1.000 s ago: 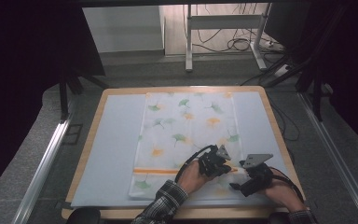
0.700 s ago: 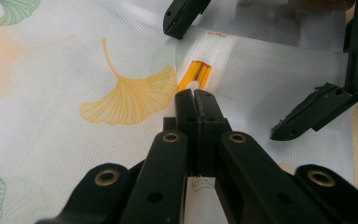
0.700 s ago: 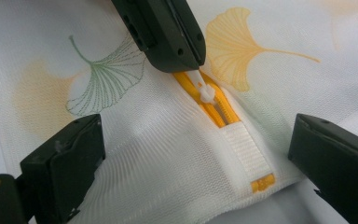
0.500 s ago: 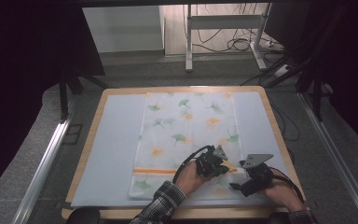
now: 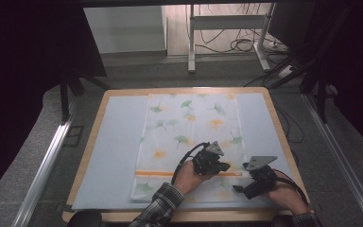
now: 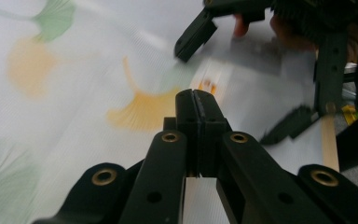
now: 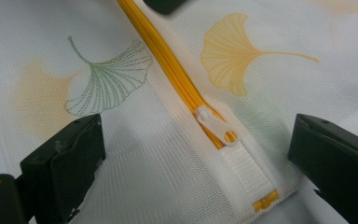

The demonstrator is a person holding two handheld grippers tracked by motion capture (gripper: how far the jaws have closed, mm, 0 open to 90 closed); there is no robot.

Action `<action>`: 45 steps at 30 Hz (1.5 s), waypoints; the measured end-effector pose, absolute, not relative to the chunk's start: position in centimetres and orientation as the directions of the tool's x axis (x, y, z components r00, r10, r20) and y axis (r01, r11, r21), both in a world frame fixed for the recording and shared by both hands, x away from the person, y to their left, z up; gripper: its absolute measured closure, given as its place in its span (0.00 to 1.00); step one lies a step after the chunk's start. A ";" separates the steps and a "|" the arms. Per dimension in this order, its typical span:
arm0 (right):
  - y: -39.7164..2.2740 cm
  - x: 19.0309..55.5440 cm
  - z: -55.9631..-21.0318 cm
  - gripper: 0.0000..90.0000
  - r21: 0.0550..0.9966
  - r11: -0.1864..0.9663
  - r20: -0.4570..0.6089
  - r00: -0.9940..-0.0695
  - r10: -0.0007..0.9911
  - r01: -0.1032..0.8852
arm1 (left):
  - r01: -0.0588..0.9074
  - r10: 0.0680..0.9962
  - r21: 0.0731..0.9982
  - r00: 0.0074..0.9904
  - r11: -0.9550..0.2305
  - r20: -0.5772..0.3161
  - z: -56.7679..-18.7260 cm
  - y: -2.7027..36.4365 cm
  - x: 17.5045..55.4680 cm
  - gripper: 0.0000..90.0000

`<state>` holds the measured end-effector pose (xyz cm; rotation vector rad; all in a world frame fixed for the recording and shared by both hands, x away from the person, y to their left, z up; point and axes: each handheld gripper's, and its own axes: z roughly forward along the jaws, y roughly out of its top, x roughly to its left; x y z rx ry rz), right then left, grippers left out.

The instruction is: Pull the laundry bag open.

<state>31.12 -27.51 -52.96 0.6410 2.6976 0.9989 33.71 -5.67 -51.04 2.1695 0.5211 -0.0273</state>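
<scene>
Right gripper view: spread right tongs [image 7: 193, 154] straddle the zipper pull [image 7: 213, 125]; left tongs [image 6: 196, 100] pressed together, cloth [image 6: 74, 121] blurred.

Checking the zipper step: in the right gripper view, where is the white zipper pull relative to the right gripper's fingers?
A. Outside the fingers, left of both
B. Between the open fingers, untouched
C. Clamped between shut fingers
B: the right gripper has its fingers spread wide, and the white zipper pull lies on the orange zipper between them, touching neither.
</scene>
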 end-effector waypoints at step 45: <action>-27.6 31.1 -53.0 0.04 0.663 0.674 -0.029 -0.888 0.459 0.327 | 0.325 0.353 0.727 0.928 -0.604 -0.121 -51.6 -9.1 33.3 1.00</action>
